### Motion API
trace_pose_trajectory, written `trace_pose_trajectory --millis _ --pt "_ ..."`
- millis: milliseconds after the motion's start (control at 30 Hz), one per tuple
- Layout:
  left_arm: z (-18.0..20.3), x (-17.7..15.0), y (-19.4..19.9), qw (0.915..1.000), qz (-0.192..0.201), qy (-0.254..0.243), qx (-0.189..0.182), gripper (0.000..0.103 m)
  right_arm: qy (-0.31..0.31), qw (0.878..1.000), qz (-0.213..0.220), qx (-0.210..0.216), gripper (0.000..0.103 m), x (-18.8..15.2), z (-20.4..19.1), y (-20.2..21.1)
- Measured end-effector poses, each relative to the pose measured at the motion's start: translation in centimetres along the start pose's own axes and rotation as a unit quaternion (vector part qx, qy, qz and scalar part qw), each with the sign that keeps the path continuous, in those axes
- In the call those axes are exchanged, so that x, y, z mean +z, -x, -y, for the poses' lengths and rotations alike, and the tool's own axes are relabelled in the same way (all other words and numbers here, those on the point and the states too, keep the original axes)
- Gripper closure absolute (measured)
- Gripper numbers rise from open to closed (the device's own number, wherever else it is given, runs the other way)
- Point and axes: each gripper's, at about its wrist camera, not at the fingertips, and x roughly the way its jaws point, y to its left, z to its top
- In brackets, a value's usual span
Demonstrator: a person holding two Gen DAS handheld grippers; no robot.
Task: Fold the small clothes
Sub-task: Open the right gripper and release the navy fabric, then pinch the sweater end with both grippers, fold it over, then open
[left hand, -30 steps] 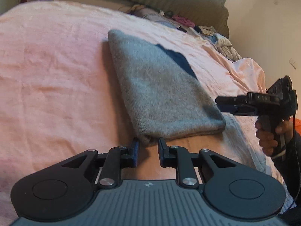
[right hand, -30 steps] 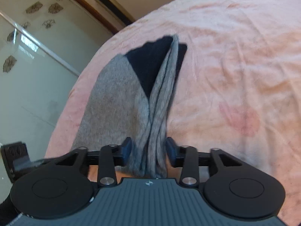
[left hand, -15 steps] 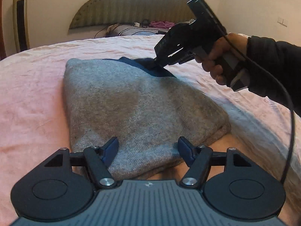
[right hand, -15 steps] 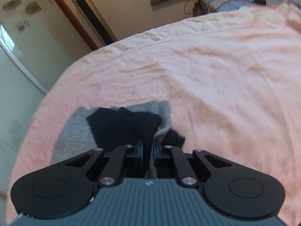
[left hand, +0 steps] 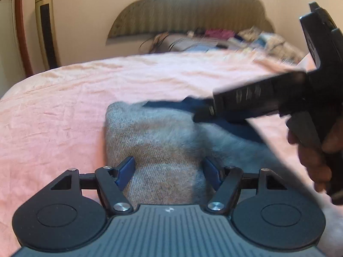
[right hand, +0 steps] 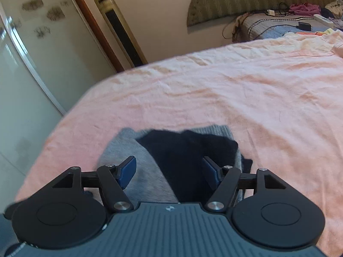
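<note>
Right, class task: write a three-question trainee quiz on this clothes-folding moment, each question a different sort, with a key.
1. True or false: the left gripper is clamped on the grey garment.
2. Multiple choice: what does the garment lie on? A) a wooden floor B) a pink sheet C) a metal tray
3. Fill in: the right gripper hangs over the garment's ____-coloured part.

Key
1. False: its jaws stand wide open, pads clear of the cloth.
2. B.
3. Dark; its jaws have just been opening and stand apart, pressing on nothing.
</note>
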Motion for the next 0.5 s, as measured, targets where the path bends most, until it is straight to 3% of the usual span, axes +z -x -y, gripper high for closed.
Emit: trace_pose_trajectory --millis 33,100,233,300,400,500 --pt "0.3 -0.5 -0.1 0.9998 0.007 -0.015 0.005 0.030 0.029 0.999 0.037 0.008 0.035 -0.9 0.2 -0.2" --pt "0.9 -1.2 0.0 0.9991 0.016 -0.036 0.017 0.029 0.036 0.998 0.053 0.017 0.035 -1.5 0.6 -0.3" --pt "1.0 -1.1 0.7 0.9993 0.014 -0.027 0.022 0.028 0.042 0.999 0.026 0.003 0.035 -0.5 -0.1 0.0" --pt "0.9 -1.3 2.8 0.9997 0.013 -0.008 0.021 0.028 0.008 1.000 0.023 -0.011 0.038 -0.4 -0.2 1.7" --pt "0.5 -2.9 5.8 0.9994 0.024 0.019 -0.014 0.028 -0.005 0.998 0.055 0.033 0.032 -2.3 -0.4 5.3" --pt "1.2 -5.4 5.2 0.9994 -0.014 0.022 -0.024 0.028 -0.008 0.999 0.022 0.042 0.030 -4.8 -0.3 4.8"
